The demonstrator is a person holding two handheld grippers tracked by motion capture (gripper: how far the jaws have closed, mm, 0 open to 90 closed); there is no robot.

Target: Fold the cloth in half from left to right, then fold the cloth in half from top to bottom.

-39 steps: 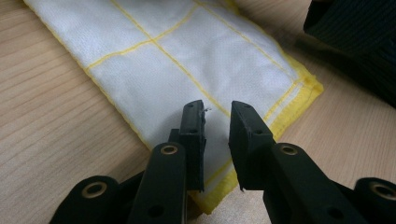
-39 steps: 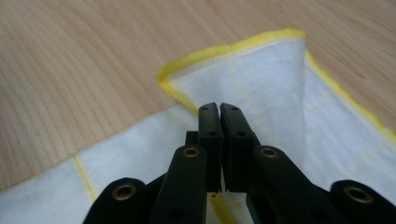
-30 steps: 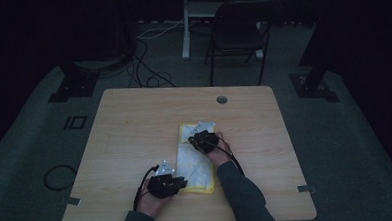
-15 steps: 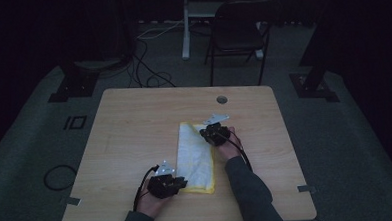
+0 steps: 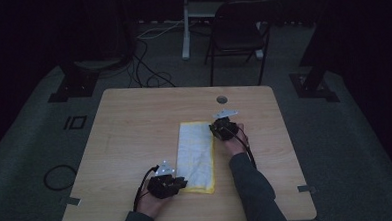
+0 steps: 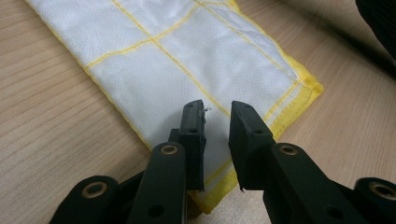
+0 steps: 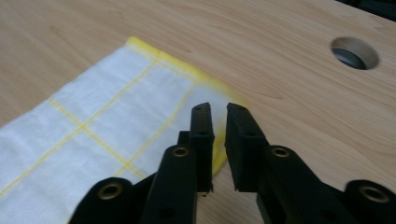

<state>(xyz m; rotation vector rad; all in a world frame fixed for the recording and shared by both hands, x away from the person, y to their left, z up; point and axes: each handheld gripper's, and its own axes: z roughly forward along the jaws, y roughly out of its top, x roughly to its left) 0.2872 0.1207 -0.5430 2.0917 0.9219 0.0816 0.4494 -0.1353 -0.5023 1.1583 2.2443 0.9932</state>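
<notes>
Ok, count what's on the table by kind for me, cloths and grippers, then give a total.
Cloth: 1, white with yellow trim, folded long
Grippers: 2, left gripper and right gripper
Total: 3

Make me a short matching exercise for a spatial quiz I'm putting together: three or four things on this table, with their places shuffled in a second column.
Things:
1. cloth
2. left claw
3. right claw
4. round hole

Places:
A. near corner of the cloth
B. tabletop beyond the cloth
C. flat along the table's middle
D. far corner of the cloth

Pairs: 1-C, 2-A, 3-D, 4-B
</notes>
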